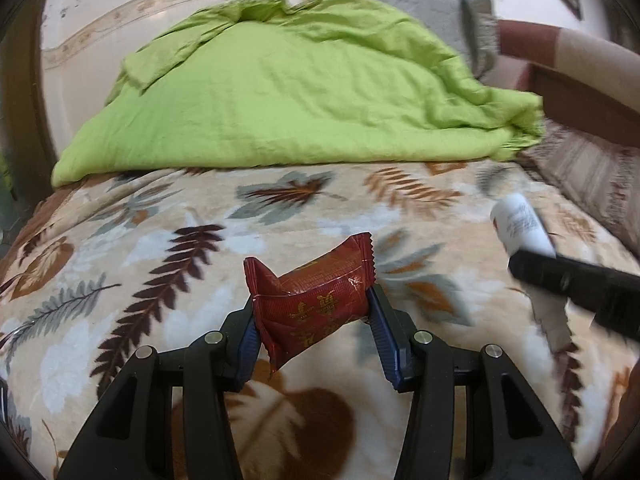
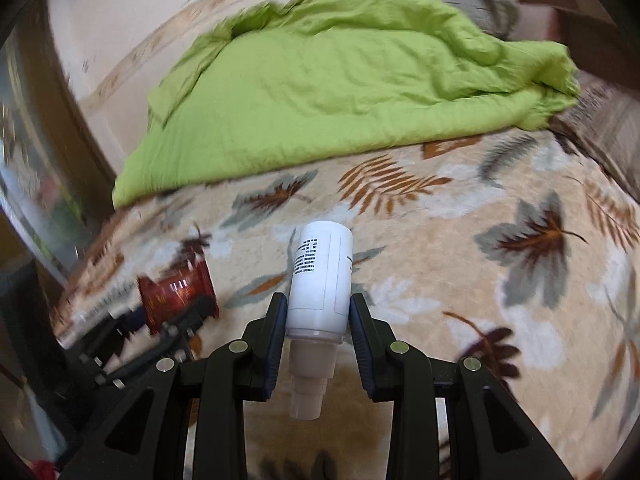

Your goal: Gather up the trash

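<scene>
My left gripper point(image 1: 311, 304) is shut on a dark red snack packet point(image 1: 310, 300) with gold print, held above the leaf-patterned bed cover. In the right wrist view the same red packet point(image 2: 176, 294) shows at the lower left, blurred, in the left gripper point(image 2: 176, 312). My right gripper point(image 2: 319, 304) is shut on a white plastic bottle point(image 2: 320, 276) with a black printed label, its beige neck pointing back toward the camera. The white bottle point(image 1: 520, 224) and the right gripper point(image 1: 532, 258) also appear at the right edge of the left wrist view.
A beige blanket with brown and grey leaves point(image 1: 168, 240) covers the bed. A crumpled lime-green quilt point(image 1: 288, 92) lies across the far half. Grey pillows point(image 1: 440, 4) sit at the back right, a striped cushion point(image 1: 592, 168) at the right. A dark wooden frame point(image 2: 60, 128) runs along the left.
</scene>
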`<state>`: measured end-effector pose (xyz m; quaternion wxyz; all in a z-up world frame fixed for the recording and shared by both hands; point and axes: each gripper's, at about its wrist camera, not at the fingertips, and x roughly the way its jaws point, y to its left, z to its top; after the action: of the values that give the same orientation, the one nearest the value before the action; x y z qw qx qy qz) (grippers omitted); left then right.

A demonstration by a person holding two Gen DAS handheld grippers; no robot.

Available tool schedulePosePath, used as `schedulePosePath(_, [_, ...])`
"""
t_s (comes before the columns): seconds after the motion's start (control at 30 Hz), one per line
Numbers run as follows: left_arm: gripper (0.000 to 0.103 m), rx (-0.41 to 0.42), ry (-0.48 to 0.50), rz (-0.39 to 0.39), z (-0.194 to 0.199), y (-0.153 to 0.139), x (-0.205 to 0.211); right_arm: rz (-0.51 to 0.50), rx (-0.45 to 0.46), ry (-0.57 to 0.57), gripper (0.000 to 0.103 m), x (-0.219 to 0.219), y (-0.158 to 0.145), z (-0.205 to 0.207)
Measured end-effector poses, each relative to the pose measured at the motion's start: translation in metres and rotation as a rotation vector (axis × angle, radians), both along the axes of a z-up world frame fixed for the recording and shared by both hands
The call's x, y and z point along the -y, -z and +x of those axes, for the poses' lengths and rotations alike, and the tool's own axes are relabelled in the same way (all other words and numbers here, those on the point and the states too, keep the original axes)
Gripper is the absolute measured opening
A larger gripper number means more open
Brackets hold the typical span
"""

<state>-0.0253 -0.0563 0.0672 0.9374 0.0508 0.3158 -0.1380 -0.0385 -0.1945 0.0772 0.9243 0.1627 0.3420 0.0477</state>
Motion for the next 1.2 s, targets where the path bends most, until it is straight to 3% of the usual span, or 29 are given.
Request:
schedulePosePath(0.13, [0.048,-0.023,0.138,-0.034,-0.03,-0.012,0.025,0.082,0.027,0.067,0.034,0.041,-0.02,-0.066])
schedulePosePath(0.27, [0.048,-0.002,0.325,-0.04,-0.074,-0.033,0.069,0.06,0.022,0.197,0.034,0.099,-0.032,-0.153])
schedulePosePath(0.53, [0.049,-0.161,0.775,-0.129,-0.167,-0.063,0.186,0.073,-0.057,0.601,0.034,0.209,-0.023,-0.314])
schedulePosePath(0.7, [0.049,-0.29,0.932,-0.096,-0.208,-0.053,0.263,0.117,-0.094,0.709,0.036,0.243,-0.005,-0.348])
schedulePosePath(0.83, [0.052,-0.345,0.966,-0.051,-0.224,-0.04,0.289,0.089,-0.113,0.767,0.061,0.256,-0.001,-0.358])
schedulePosePath(0.9, [0.056,-0.344,0.956,-0.061,-0.229,-0.04,0.283,0.056,-0.106,0.775,0.062,0.257,-0.004,-0.365])
schedulePosePath(1.0, [0.065,-0.279,0.899,-0.072,-0.227,-0.048,0.258,0.007,-0.106,0.793,0.068,0.247,-0.009,-0.369])
schedulePosePath(1.03, [0.074,-0.244,0.876,-0.074,-0.228,-0.052,0.246,-0.015,-0.108,0.802,0.073,0.242,-0.01,-0.37])
schedulePosePath(1.07, [0.081,-0.216,0.851,-0.073,-0.226,-0.055,0.238,-0.058,-0.117,0.82,0.076,0.233,-0.013,-0.368])
schedulePosePath(1.2, [0.09,-0.103,0.773,-0.055,-0.227,-0.063,0.191,-0.238,-0.14,0.87,0.091,0.19,-0.021,-0.357])
